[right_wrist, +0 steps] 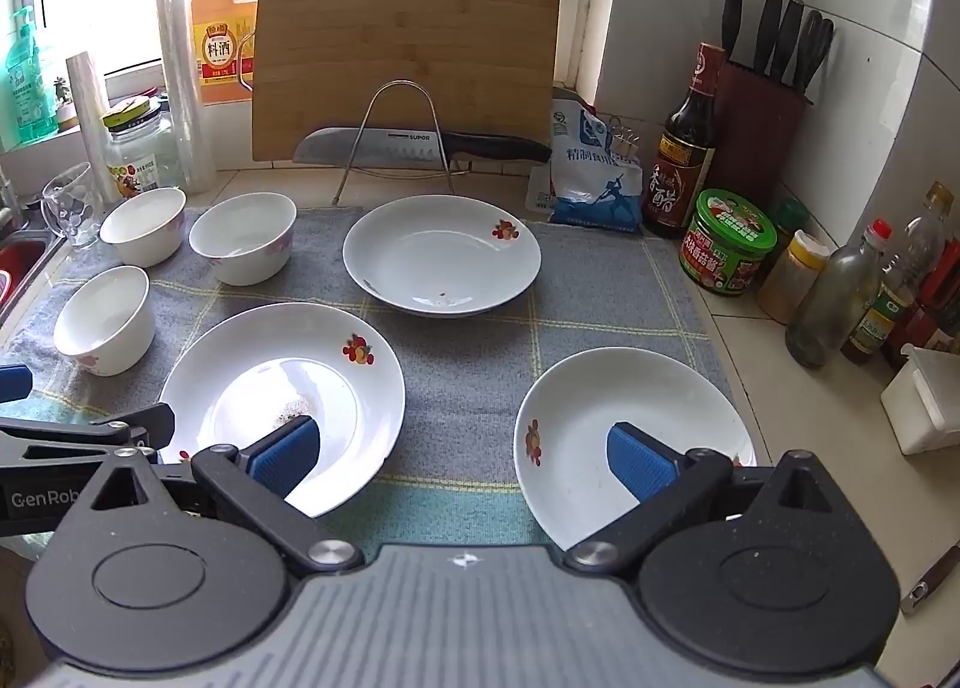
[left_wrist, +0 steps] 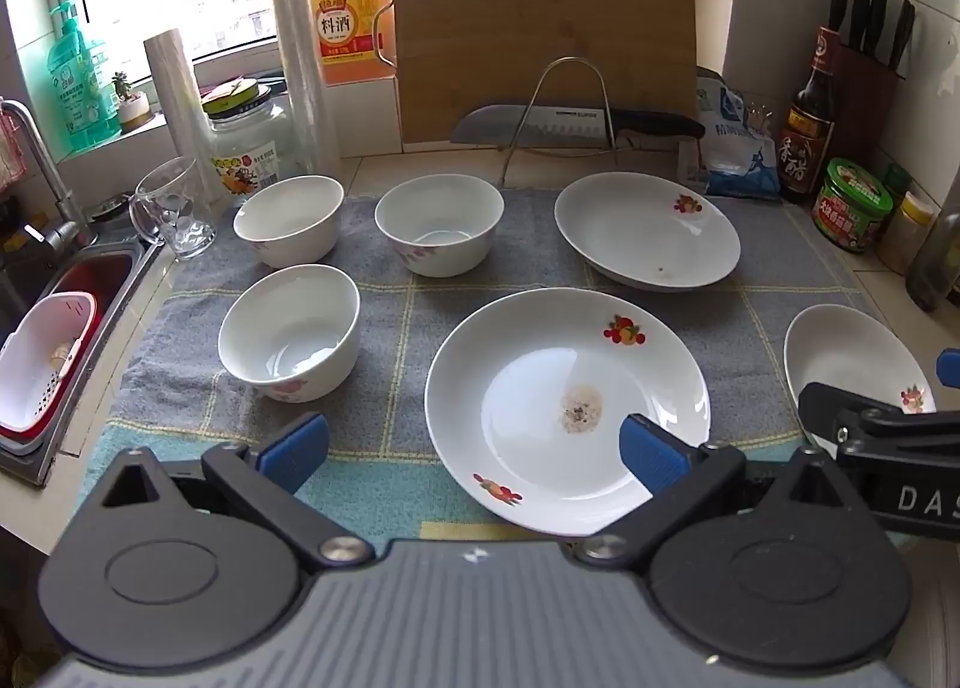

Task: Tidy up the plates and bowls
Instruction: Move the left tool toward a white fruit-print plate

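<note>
Kitchen counter, grey towel (left_wrist: 384, 244): three bowls (left_wrist: 289, 331) upright at left, three plates (left_wrist: 567, 406) face up centre and right, all apart. Round, no long axis. Left gripper (left_wrist: 474, 448) and right gripper (right_wrist: 462, 457) wide open, empty, hovering over plates.

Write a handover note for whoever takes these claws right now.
Left claw: open, empty, above the towel's near edge beside the stained plate.
Right claw: open, empty, between the stained plate and the near right plate.
On the grey checked towel: three plates, the third at the back, and three bowls at the left: near bowl, back left bowl, back middle bowl.
Done: nothing stacked; every piece lies apart.
Left: gather the plates into one stack and the bowls into another. The stained plate has residue in its middle.
</note>
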The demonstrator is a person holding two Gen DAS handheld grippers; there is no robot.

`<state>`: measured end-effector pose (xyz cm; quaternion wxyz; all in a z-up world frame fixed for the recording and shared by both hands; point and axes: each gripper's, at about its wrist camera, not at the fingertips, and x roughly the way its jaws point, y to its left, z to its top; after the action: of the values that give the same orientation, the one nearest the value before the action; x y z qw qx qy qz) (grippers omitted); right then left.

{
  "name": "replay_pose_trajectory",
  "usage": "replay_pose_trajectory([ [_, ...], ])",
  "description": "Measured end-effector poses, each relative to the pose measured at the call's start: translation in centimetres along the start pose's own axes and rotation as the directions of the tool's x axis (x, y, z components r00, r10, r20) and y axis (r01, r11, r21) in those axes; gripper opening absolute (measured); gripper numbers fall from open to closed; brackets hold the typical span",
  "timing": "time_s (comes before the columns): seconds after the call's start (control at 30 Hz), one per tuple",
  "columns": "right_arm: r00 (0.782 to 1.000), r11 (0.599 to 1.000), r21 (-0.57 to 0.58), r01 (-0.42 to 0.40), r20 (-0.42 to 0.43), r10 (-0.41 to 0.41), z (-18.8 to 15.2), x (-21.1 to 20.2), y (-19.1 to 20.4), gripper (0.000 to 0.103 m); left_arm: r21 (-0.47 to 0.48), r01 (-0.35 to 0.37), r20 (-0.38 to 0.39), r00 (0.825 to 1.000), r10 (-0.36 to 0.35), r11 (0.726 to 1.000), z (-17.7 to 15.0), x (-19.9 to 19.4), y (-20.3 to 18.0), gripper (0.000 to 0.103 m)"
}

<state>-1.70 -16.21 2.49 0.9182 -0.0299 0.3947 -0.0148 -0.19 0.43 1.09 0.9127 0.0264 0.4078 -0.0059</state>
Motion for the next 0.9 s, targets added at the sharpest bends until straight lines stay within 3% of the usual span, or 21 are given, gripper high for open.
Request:
replay_pose_trajectory([
  [0.9,0.999,1.000,0.000,-0.029,0.038,0.029,0.0,-0.2,-2.0,0.103,0.015,0.010,0.037,0.999,-0.010,1.000,0.2,-0.3,-1.8,0.102],
])
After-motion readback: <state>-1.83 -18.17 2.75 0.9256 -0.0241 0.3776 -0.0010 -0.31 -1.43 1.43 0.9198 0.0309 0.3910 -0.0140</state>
